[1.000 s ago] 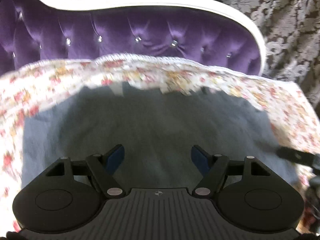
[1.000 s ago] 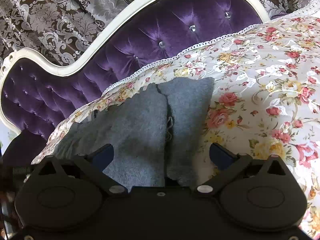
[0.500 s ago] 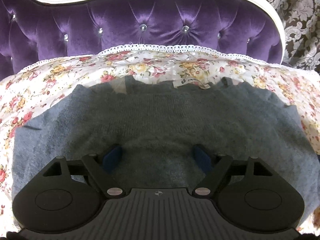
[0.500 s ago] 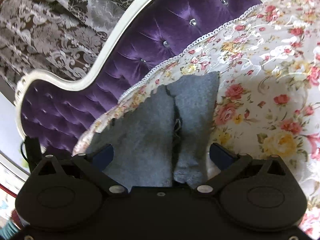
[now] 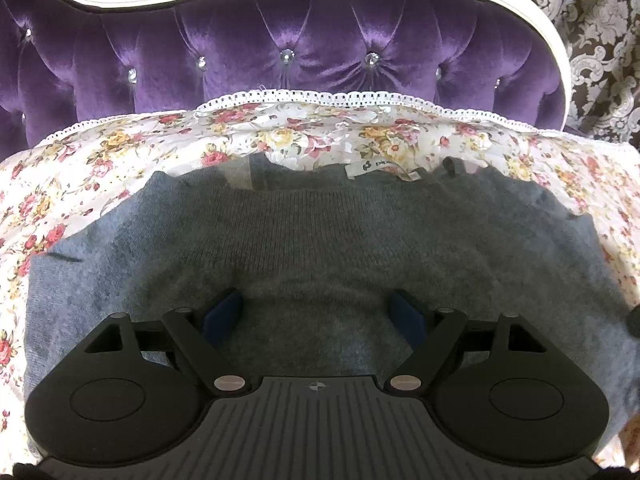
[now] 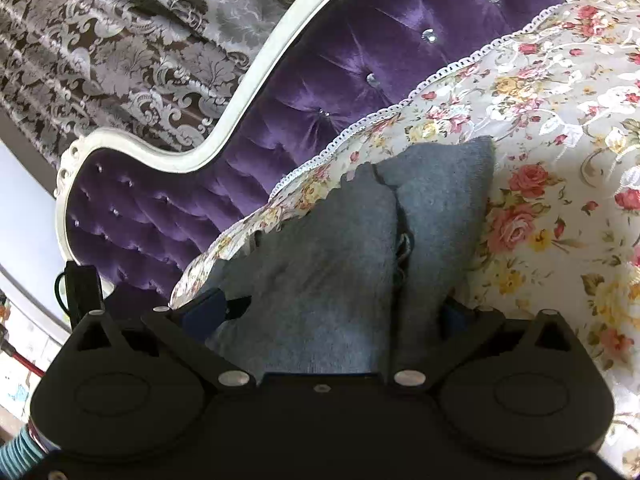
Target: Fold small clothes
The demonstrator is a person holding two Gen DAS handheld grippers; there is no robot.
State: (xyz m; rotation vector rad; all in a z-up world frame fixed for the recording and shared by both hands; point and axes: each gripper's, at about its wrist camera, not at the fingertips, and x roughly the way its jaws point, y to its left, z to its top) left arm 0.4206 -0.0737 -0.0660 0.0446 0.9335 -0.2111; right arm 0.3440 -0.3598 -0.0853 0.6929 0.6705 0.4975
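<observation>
A grey knit sweater (image 5: 320,240) lies spread on the floral bedspread (image 5: 120,152), its white neck label (image 5: 376,168) toward the headboard. My left gripper (image 5: 316,314) stands open over the sweater's middle, both blue pads (image 5: 222,314) down on the knit with nothing pinched. In the right wrist view the sweater (image 6: 320,280) shows a sleeve or side part (image 6: 440,208) lying alongside the body. My right gripper (image 6: 330,310) is open at its near edge. Cloth lies between the fingers and hides most of the right one.
A purple tufted headboard (image 5: 320,52) with a white frame (image 5: 532,20) stands just behind the bedspread's lace edge (image 5: 320,98). Damask curtains (image 6: 100,40) hang behind it. Bare floral bedspread (image 6: 560,160) stretches to the right of the sweater. A black object (image 6: 80,288) stands beside the bed.
The left gripper came down onto the sweater and its jaws widened slightly, then it held still. The right gripper tilted and closed in on the sweater's edge, so cloth now covers its right finger.
</observation>
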